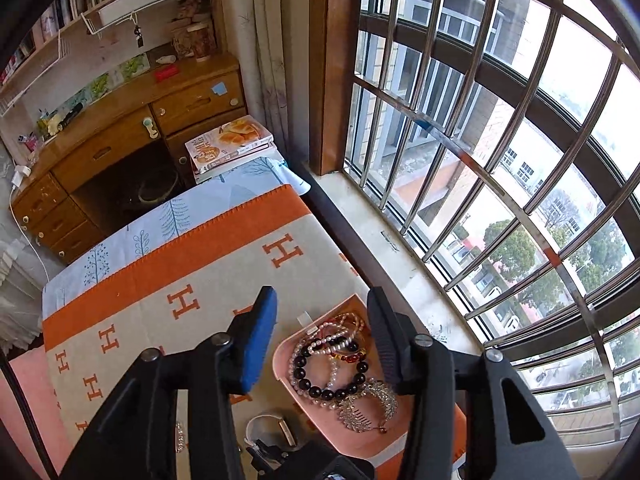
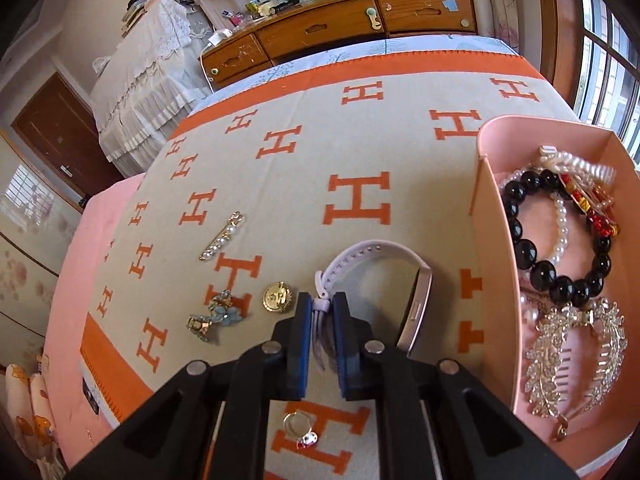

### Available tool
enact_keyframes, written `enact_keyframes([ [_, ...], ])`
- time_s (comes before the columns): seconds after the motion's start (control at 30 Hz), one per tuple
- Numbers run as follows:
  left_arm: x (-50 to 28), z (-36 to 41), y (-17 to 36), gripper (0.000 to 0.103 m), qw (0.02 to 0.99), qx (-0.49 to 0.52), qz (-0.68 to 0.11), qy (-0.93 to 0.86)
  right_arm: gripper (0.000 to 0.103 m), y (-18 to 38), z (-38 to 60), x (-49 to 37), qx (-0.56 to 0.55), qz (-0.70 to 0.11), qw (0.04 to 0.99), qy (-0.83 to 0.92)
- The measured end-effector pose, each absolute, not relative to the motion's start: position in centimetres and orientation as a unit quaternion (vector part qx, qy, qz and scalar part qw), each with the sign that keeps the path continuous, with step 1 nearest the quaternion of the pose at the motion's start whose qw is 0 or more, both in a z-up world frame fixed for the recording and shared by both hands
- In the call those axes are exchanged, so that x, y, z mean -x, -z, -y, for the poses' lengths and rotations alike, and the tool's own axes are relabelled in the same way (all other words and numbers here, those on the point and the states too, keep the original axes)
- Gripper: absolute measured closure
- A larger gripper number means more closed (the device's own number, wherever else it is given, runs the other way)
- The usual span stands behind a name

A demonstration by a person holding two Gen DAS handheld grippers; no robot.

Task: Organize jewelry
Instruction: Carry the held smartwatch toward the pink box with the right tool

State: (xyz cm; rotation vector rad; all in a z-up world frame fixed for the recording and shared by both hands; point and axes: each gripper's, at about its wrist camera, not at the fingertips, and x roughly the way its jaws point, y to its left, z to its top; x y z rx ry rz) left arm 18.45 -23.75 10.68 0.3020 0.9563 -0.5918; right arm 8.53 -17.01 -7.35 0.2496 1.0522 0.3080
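Note:
My right gripper [image 2: 322, 301] is shut on the loose strap end of a pale lilac watch [image 2: 372, 249] that lies on the H-patterned blanket [image 2: 360, 140]. To its left lie a pearl bar clip [image 2: 222, 238], a blue flower clip [image 2: 218, 316] and a gold round brooch [image 2: 277, 297]. A small ring with a red charm [image 2: 300, 428] sits under the jaws. The pink tray [image 2: 486, 216] to the right holds a black bead bracelet [image 2: 524, 248], pearl strands and a crystal leaf comb [image 2: 576, 360]. My left gripper [image 1: 322, 296] hangs open over the tray [image 1: 280, 364], nothing between its fingers.
A barred window [image 1: 500, 160] and stone sill [image 1: 380, 240] run along the tray's side of the bed. A wooden desk with drawers [image 1: 120, 140] and a stack of books [image 1: 228, 140] stand beyond the blanket's far edge. A lace-covered piece of furniture [image 2: 140, 60] is at the far left.

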Motion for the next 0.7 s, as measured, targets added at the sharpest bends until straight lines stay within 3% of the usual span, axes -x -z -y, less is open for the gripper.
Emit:
enact_keyframes([
  [0.23, -18.7, 19.6, -11.9, 0.051, 0.855, -0.133, -0.436, 0.248, 0.094, 4.8, 18.3, -7.2, -0.149, -0.472, 0.853, -0.166],
  [0.37, -18.8, 16.9, -12.5, 0.043, 0.867, -0.126, -0.428, 0.225, 0.094, 2.6, 18.6, -6.3, -0.149, -0.45, 0.864, -0.17],
  [0.7, -17.5, 12.7, -13.9, 0.043, 0.881, -0.114, -0.411, 0.205, 0.094, -4.2, 21.0, -4.1, -0.144, -0.386, 0.897, -0.161],
])
